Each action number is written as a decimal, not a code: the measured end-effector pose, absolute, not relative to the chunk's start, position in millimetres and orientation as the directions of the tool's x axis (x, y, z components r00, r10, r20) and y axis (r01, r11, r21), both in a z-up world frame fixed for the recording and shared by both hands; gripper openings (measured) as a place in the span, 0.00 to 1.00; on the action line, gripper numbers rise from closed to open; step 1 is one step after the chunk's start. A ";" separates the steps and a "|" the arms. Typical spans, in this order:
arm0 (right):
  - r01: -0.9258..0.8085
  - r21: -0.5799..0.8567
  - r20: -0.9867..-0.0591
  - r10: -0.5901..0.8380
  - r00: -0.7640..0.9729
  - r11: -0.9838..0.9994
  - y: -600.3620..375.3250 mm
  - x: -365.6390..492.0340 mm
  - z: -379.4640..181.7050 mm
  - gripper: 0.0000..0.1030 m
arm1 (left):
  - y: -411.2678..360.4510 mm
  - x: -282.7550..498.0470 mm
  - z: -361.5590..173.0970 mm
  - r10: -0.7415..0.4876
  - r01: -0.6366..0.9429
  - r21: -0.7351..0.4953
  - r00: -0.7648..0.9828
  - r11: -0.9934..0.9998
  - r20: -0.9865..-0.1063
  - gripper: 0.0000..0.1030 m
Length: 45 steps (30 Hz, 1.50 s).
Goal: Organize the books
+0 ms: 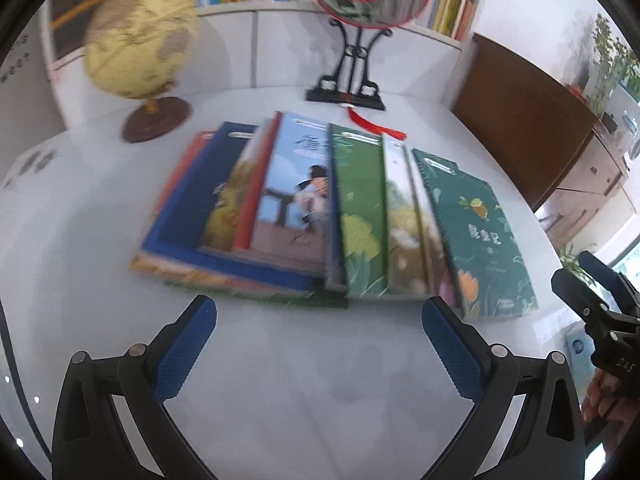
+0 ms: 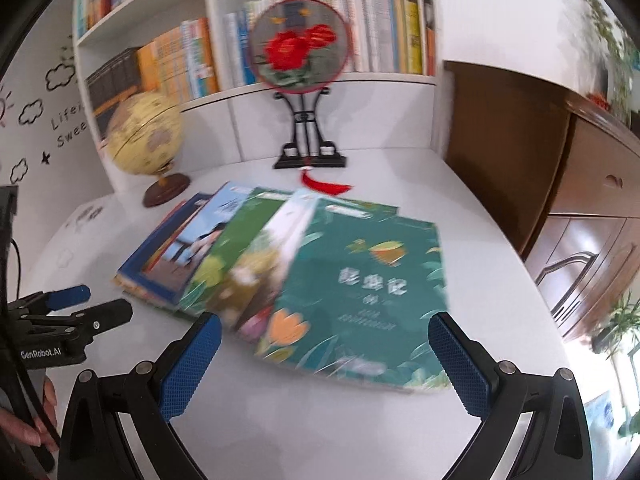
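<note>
Books [image 1: 340, 216] fanned on the table [image 1: 280, 380] — bookshelf [image 2: 380, 40] packed behind.

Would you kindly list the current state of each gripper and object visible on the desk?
Left gripper: open, empty, short of the books.
Right gripper: open, empty, fingers either side of the green book's near edge.
Books: lying flat, fanned out, overlapping.
Green book: on top at the right end, face up.
Globe: upright on its stand.
Fan ornament: upright on its stand.
</note>
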State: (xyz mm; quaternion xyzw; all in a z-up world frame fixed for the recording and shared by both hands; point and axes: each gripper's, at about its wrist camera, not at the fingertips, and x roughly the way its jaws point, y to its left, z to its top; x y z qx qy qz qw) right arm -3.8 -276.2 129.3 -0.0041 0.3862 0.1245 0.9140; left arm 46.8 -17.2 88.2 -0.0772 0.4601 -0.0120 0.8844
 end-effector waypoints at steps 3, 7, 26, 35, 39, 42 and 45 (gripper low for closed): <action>-0.230 0.117 -0.742 0.239 0.626 0.966 -297.1 21.1 126.2 0.97 | -31.5 69.9 93.7 -0.151 -0.005 -0.185 0.556 0.983 -0.818 0.99; -0.192 0.186 -0.787 0.263 0.558 0.964 -326.5 52.4 113.4 0.81 | -56.7 100.4 92.3 -0.219 0.062 -0.218 0.506 0.974 -0.834 0.99; -0.061 0.344 -0.822 0.332 0.463 0.937 -377.8 97.8 53.7 0.77 | -124.3 156.2 52.3 -0.455 0.132 -0.438 0.348 0.889 -0.819 0.99; -0.043 0.480 -0.778 0.448 0.440 0.876 -376.3 105.1 37.0 0.78 | -128.2 163.0 51.1 -0.468 0.107 -0.459 0.298 0.882 -0.832 0.99; -0.038 0.525 -0.757 0.487 0.435 0.850 -378.0 108.9 35.5 0.78 | -130.4 161.8 52.1 -0.461 0.085 -0.456 0.286 0.886 -0.840 0.99; -0.031 0.569 -0.740 0.528 0.417 0.822 -382.4 109.2 33.5 0.70 | -126.1 165.1 51.9 -0.481 0.055 -0.486 0.270 0.872 -0.834 0.99; 0.000 0.639 -0.700 0.582 0.413 0.769 -392.9 105.1 30.3 0.51 | -119.6 165.8 53.2 -0.497 0.033 -0.506 0.258 0.862 -0.829 0.99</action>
